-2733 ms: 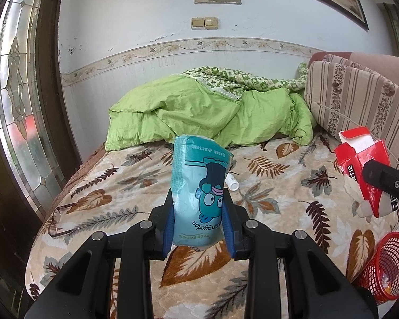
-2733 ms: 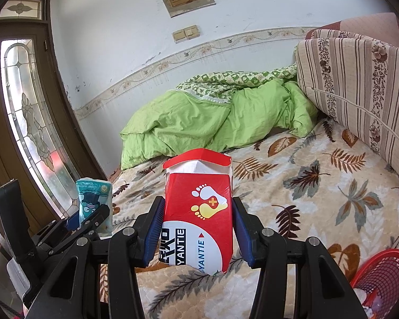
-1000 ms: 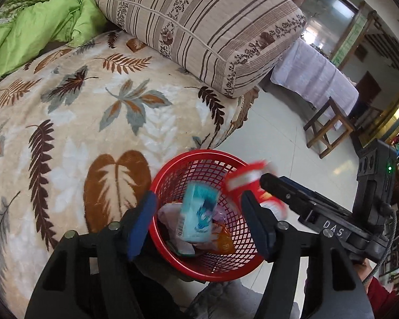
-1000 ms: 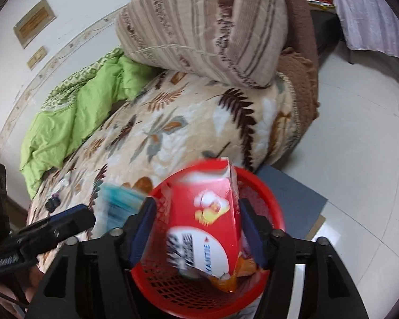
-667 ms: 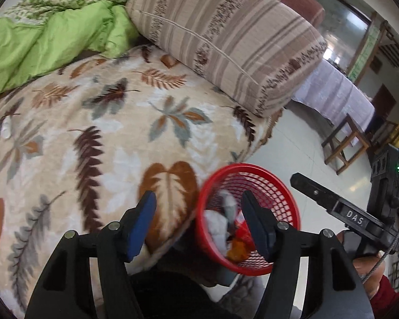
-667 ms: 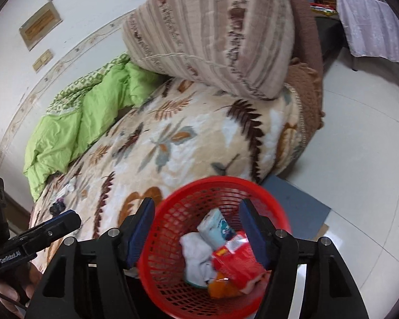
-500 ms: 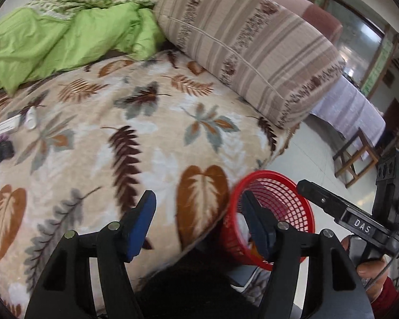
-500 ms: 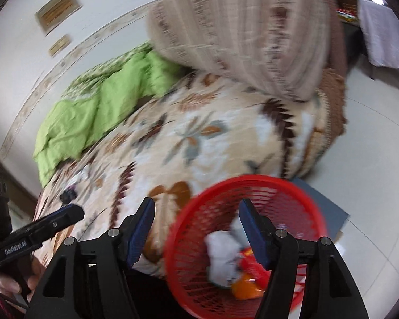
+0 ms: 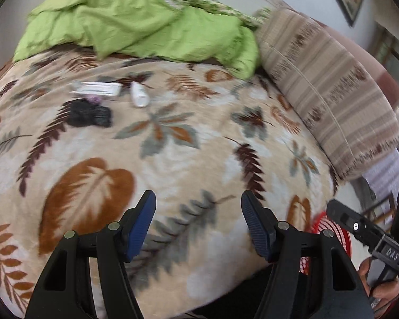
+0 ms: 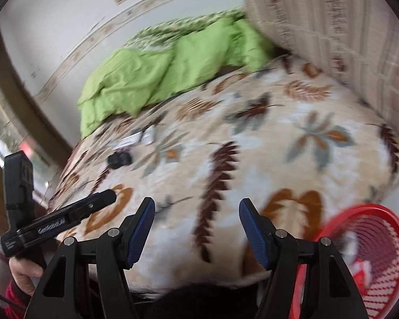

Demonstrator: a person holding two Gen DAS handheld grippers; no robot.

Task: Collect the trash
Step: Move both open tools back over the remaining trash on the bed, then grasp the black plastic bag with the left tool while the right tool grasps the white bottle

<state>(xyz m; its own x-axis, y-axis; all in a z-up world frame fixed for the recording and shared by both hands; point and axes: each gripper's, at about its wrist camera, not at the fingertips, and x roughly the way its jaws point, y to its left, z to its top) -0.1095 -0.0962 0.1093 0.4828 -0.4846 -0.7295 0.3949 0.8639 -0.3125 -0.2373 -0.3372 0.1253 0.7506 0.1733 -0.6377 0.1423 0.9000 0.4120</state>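
Left gripper (image 9: 198, 224) and right gripper (image 10: 196, 224): jaws apart, empty, the pouch and carton now dropped into the red basket (image 10: 372, 242), lower right of frame. Both have swung back toward the bed; remaining trash — white box (image 9: 97, 89), small bottle (image 9: 139, 96), black wad (image 9: 89, 113) — lies upper left on the leaf blanket (image 9: 199, 146).

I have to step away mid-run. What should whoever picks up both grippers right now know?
Left gripper: open, nothing between the fingers. Right gripper: open, nothing held.
Red basket sits off the bed's near edge with some trash already in it.
Left on the bed: a flat white packet, a small white bottle and a black wad, all near the green quilt.
Next, probably: collect those three.
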